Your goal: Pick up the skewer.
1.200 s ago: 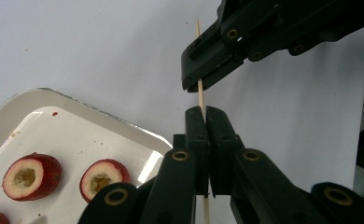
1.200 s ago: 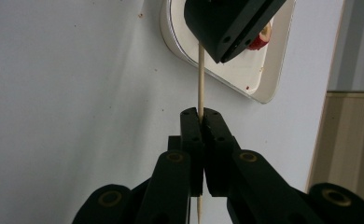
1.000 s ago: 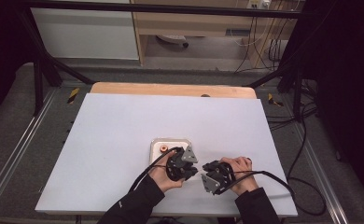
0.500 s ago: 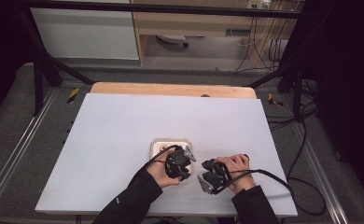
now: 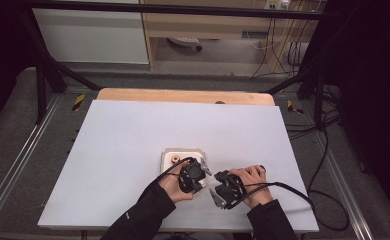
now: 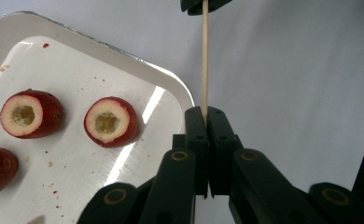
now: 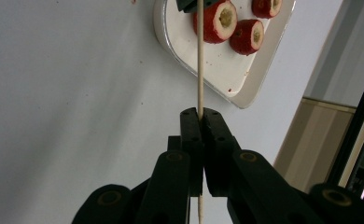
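- Skewer: thin wooden stick, clamped at both ends, spanning the two claws above the surface.
- Left claw: jaws just closed, now pinched on the skewer.
- Right claw: clamped on the skewer too.
- Tray (cored red fruit inside): beside the left claw; threading probably comes next.

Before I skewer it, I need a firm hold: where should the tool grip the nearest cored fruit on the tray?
Grip the fruit across its red sides, coming from above; the cored face stays clear for the skewer.
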Demonstrator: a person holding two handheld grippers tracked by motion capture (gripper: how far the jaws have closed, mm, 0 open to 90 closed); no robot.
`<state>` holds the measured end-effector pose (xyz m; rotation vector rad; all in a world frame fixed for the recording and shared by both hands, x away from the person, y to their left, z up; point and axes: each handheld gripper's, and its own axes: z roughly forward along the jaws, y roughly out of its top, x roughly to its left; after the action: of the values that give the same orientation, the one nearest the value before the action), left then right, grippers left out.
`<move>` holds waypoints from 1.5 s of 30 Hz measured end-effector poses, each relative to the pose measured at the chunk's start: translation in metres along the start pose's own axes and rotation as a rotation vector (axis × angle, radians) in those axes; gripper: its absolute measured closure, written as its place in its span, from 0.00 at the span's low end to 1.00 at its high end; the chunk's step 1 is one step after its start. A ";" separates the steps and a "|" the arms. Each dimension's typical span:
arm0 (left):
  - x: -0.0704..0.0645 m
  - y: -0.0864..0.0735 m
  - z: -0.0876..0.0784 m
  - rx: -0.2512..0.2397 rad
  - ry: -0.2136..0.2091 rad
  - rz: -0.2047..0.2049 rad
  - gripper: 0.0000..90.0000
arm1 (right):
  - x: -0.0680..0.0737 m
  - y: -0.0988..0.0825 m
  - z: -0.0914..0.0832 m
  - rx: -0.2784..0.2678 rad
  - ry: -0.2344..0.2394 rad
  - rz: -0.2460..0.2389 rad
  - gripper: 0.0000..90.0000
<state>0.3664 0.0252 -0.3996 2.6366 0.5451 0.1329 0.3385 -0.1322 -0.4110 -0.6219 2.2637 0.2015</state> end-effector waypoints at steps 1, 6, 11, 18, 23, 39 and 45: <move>0.000 -0.001 -0.001 -0.003 0.002 0.001 0.98 | -0.001 -0.001 0.000 -0.001 0.002 0.020 0.93; 0.001 -0.008 -0.003 -0.033 0.010 -0.011 0.98 | -0.003 -0.008 -0.002 0.003 0.018 0.190 0.75; 0.005 -0.020 -0.006 -0.069 0.030 -0.028 0.98 | -0.005 -0.028 -0.004 -0.048 0.011 0.531 0.53; 0.007 -0.038 -0.011 -0.123 0.051 -0.061 0.98 | -0.003 -0.048 -0.008 -0.108 -0.004 0.809 0.39; 0.006 -0.051 -0.017 -0.202 0.080 -0.112 0.98 | 0.002 -0.061 -0.007 -0.130 0.028 1.001 0.32; 0.008 -0.096 -0.035 -0.425 0.162 -0.262 0.98 | -0.004 -0.066 0.003 -0.119 0.222 1.357 0.08; 0.011 -0.109 -0.034 -0.456 0.163 -0.296 0.98 | -0.016 -0.058 0.005 -0.142 0.261 1.406 0.04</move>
<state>0.3320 0.1335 -0.4176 2.0903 0.8415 0.3388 0.3797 -0.1756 -0.4005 1.0366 2.5374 0.9802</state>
